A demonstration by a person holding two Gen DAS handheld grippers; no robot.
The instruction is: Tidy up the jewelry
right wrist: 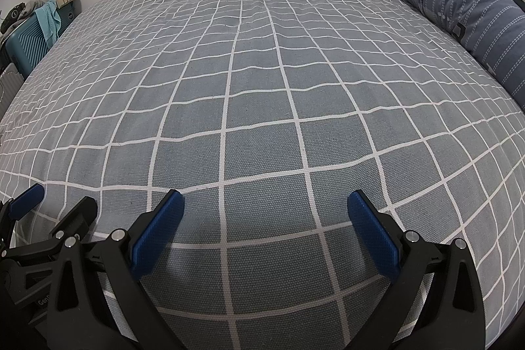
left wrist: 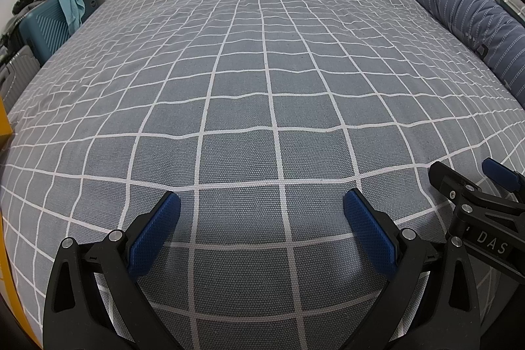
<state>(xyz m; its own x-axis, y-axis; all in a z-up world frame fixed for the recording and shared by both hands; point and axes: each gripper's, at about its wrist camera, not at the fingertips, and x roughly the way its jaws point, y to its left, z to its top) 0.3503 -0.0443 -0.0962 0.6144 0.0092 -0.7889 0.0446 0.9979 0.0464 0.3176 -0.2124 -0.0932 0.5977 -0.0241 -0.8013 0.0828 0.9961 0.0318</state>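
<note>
While agape, grippers (left wrist: pixel 262 197) (right wrist: pixel 265 196) over bedspread (left wrist: pixel 262 71).

Soft, even indoor light falls on the bed (left wrist: pixel 262 71) with no glare, and only faint shadows lie under each gripper. Both views are sharp at the centre; fisheye distortion bulges the grid and darkens the corners.

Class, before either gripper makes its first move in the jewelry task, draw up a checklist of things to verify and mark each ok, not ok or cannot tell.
1. Left gripper open and empty: ok.
2. Right gripper open and empty: ok.
3. Jewelry in view: not ok, none shows in either view.
4. Organizer or box in view: not ok.
5. Bedspread ahead free of obstacles: ok.
6. Grippers apart from each other: ok, side by side, not touching.
</note>
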